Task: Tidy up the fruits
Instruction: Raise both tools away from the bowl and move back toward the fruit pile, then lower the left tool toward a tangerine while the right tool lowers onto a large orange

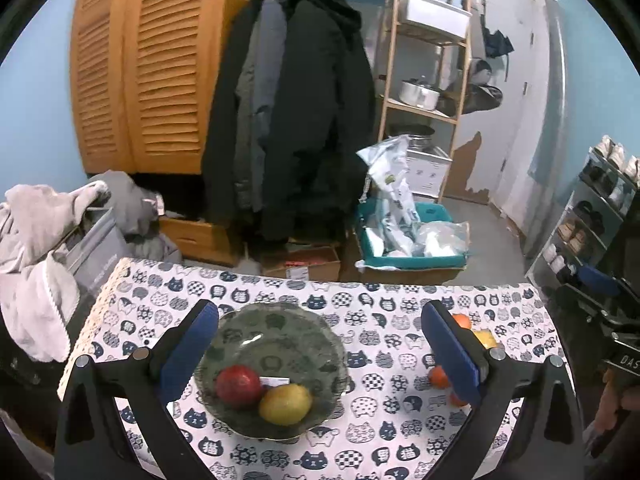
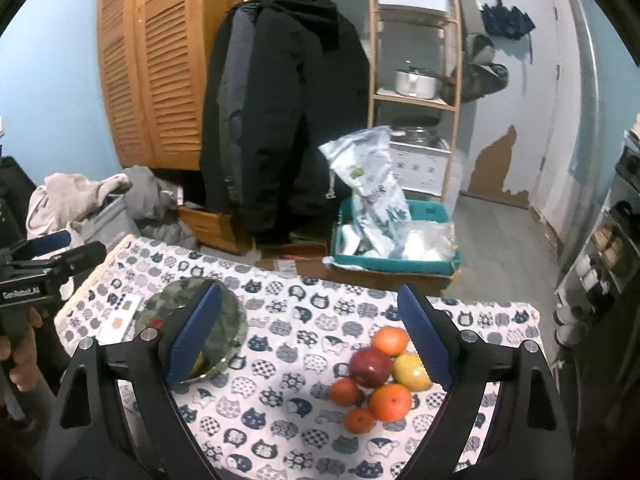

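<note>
Glass, tinted grey-green, made up the bowl that sat on the cat-print tablecloth, and a red apple and a yellow pear-like fruit lay touching in its near side. The left gripper hung above it with its blue pads spread wide and nothing between them. Its right finger hid most of the loose fruit beyond, so only slivers of orange showed there.

The right wrist view showed that pile plainly: a second red apple, a yellow-green fruit and four oranges clustered together on the cloth, well apart from the bowl. The right gripper was also open and empty, its right pad just beside the pile and its left finger covering part of the bowl. A small card lay beside the bowl.

Behind the table hung dark coats beside a louvred wooden cabinet, with a wooden shelf rack, a teal crate of plastic bags and heaped grey laundry on the floor side.
</note>
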A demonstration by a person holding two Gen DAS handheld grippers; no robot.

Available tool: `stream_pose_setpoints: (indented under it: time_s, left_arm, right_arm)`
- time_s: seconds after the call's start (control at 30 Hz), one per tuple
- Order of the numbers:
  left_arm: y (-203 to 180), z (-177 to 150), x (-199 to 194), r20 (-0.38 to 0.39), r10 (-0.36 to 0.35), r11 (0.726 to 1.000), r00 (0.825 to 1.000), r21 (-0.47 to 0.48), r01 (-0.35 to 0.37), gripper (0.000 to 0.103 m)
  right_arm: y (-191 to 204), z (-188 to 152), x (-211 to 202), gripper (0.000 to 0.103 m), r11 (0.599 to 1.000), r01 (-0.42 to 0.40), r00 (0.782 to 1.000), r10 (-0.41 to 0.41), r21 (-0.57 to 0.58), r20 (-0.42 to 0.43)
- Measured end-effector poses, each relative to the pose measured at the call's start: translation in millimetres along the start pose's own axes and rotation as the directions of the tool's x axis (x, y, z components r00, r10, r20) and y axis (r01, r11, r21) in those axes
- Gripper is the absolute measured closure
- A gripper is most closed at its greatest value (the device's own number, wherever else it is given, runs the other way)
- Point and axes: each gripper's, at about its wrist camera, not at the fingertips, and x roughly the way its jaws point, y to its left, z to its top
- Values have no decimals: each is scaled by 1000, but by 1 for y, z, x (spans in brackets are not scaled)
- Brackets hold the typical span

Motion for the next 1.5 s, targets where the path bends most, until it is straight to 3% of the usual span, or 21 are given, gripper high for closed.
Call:
stream_pose_setpoints:
  time_s: [0.6,0.97,1.23,1.5]
  left_arm:
    - [-68,-10,44,-99,-50,994,994,88,59,1]
    - [-96,-28,88,-212,-78,989,974,105,102,1]
    - [-110,-47,123,-289,-72,984,954,133,115,1]
    - [-119,-72,171,-378,-51,983,924,146,114,1]
  right_arm:
    - [-72,-29,11,14,988,116,991,-107,105,-83]
    - [-94,-53,34,14,982,141,976,-117,123,-183]
    - [-108,-76,74,14,975,176,945,-130,132,-300]
    - [-125,-107,118,14,967,195,895,-109,161,-432]
